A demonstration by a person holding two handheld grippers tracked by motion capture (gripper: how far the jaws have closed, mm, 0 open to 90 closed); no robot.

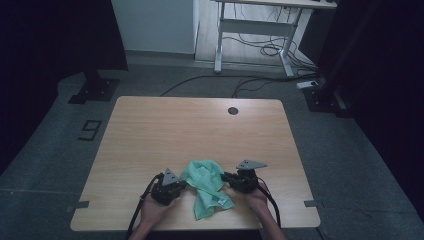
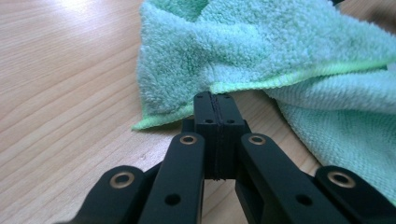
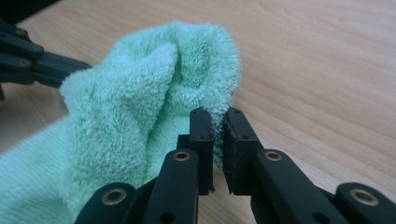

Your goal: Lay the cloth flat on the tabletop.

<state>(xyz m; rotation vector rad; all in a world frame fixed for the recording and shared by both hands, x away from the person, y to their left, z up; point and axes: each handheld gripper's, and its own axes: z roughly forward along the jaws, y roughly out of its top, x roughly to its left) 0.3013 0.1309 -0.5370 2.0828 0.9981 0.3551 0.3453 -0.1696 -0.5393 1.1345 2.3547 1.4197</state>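
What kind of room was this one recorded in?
Probably a lab or workshop set up for recording: a light wooden table on grey carpet, a white-framed desk with loose cables beneath, and dark curtains at the sides.

- Green terry cloth: a small mint-green towel with a fluffy pile and a paler stitched hem, lying crumpled on the near part of the wooden tabletop.
- Pose: bunched and folded over itself, raised into a soft hump at its upper portion; a flatter flap trails toward the near table edge.
- State: its hem is pinched on one side and a raised fold on the other; the cloth rests between both pinch points, partly lifted off the wood.
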